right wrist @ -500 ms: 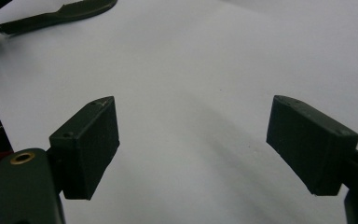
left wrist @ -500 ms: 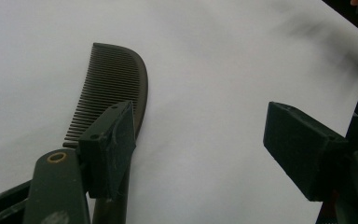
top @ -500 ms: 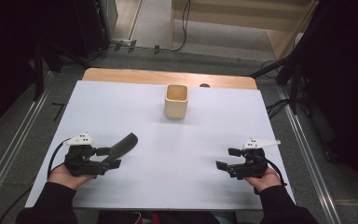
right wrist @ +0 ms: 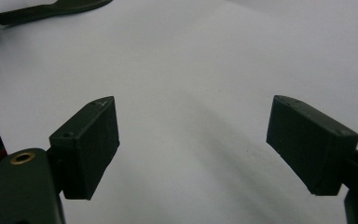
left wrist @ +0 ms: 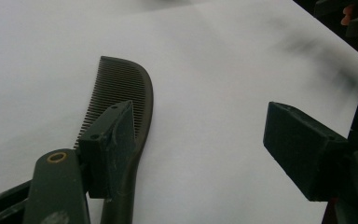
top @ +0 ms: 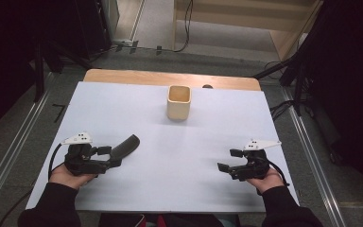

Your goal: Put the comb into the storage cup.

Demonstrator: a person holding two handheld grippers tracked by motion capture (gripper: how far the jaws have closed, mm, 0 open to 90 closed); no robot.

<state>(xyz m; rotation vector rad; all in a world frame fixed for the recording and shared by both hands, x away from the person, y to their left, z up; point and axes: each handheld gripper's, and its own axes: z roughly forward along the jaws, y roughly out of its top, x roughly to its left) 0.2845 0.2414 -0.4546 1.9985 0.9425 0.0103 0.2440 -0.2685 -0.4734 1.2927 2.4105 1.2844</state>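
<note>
Square beige cup upright, upper centre of frame, on white bench. Wooden strip along bench's far edge. Cables on grey floor, top of frame.

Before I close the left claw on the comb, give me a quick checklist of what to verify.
1. Left claw open: ok.
2. Comb between its jaws: not ok; it lies under and beside one jaw, off centre.
3. Comb flat on the table: ok.
4. Right claw open, holding nothing: ok.
5. Cup upright, apart from both claws: ok.
6. Cup's inside free: cannot tell.
</note>
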